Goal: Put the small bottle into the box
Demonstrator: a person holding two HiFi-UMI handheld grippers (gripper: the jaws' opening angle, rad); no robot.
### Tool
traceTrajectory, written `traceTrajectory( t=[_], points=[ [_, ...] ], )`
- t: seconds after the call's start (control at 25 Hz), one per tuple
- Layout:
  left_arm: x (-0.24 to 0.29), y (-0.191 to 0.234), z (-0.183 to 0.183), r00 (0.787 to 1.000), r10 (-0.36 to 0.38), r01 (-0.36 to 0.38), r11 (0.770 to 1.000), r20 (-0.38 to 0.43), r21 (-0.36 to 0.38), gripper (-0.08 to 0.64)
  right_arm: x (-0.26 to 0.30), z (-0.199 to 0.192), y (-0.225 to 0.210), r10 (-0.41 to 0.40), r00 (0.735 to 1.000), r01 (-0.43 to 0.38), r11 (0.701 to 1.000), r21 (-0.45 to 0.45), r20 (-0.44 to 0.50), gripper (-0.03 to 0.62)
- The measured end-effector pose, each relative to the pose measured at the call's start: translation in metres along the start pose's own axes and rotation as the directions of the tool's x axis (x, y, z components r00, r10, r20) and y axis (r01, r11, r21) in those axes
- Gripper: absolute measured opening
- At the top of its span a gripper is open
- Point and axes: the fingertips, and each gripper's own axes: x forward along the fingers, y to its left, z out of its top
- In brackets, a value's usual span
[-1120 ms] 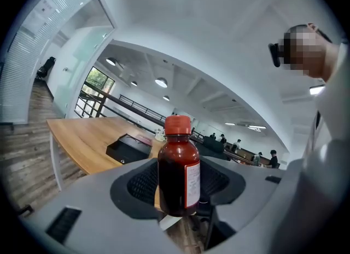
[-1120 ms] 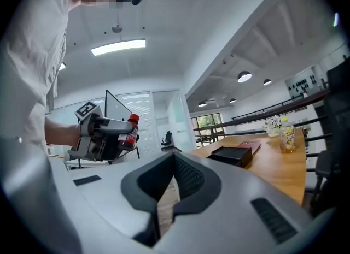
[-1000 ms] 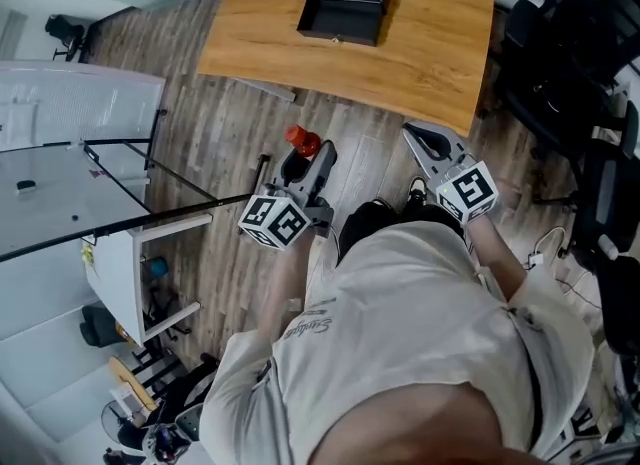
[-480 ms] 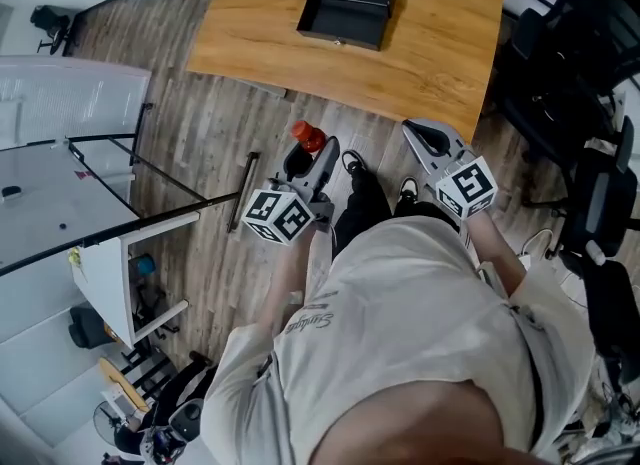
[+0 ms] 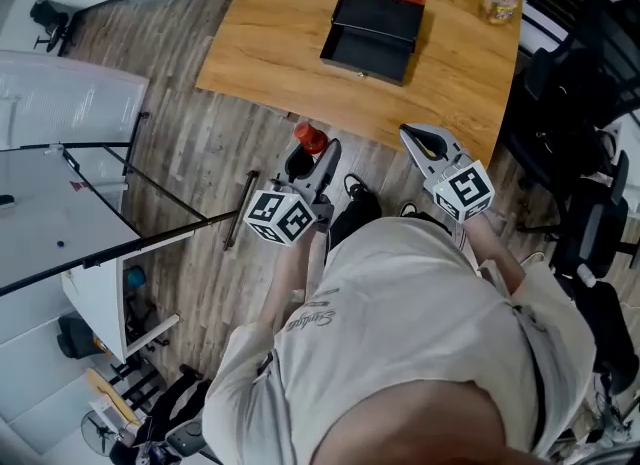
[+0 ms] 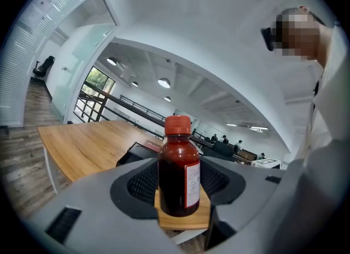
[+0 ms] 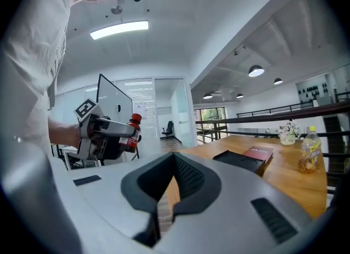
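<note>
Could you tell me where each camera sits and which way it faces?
Head view: on the person's head, looking steeply down at table, box, left gripper, right gripper and shirt.
Left gripper view: on the left gripper, along jaws shut on the small bottle, towards the table; shirt at right.
Right gripper view: on the right gripper, jaws together, facing the table; shirt at left.
All three share small bottle and box.

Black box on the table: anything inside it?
Nothing visible in the open part of the black box; its rear portion is covered. The small bottle sits in the left gripper.
</note>
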Motion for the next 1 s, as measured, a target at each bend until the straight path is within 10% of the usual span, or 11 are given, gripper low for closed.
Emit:
traceTrajectory(
  t=[0.6,1.0],
  points=[
    [0.042,0.111,0.053,0.984,-0.162,0.162,0.987,-0.070,-0.001,0.225,0.124,0.019,-0.007,-0.123,0.991,0.122,0.992,-0.019,-0.050,-0.005],
    [0.079,0.149,0.055,0.979,-0.188,0.181,0.979,-0.081,-0.093,0.226,0.162,0.012,-0.014,-0.054,0.991,0.047,0.997,-0.054,-0.126,-0.005]
  ],
)
